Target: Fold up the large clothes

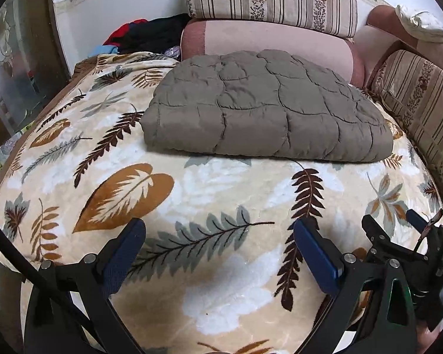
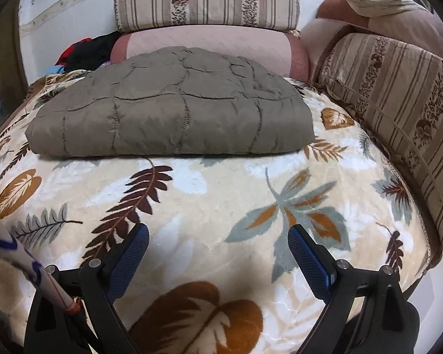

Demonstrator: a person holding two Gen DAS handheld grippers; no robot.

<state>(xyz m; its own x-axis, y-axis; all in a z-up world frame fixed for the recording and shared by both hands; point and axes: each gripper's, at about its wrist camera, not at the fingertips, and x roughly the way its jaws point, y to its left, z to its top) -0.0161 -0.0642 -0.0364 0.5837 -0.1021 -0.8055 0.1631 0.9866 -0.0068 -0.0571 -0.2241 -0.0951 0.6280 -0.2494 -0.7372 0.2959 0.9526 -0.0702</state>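
Observation:
A grey-brown quilted garment (image 1: 265,106) lies folded into a thick rectangular bundle on the leaf-patterned blanket (image 1: 206,194). It also shows in the right wrist view (image 2: 174,106), on the same blanket (image 2: 209,194). My left gripper (image 1: 220,230) is open and empty, hovering above the blanket well short of the bundle. My right gripper (image 2: 218,234) is open and empty too, at a similar distance from the bundle's near edge. The right gripper's body (image 1: 398,247) shows at the lower right of the left wrist view.
Striped cushions (image 2: 206,0) and a pink bolster (image 2: 209,44) line the back. Another striped cushion (image 2: 398,112) stands along the right side. A pile of dark and red clothes (image 1: 144,35) lies at the back left. A white wall (image 1: 103,8) is behind.

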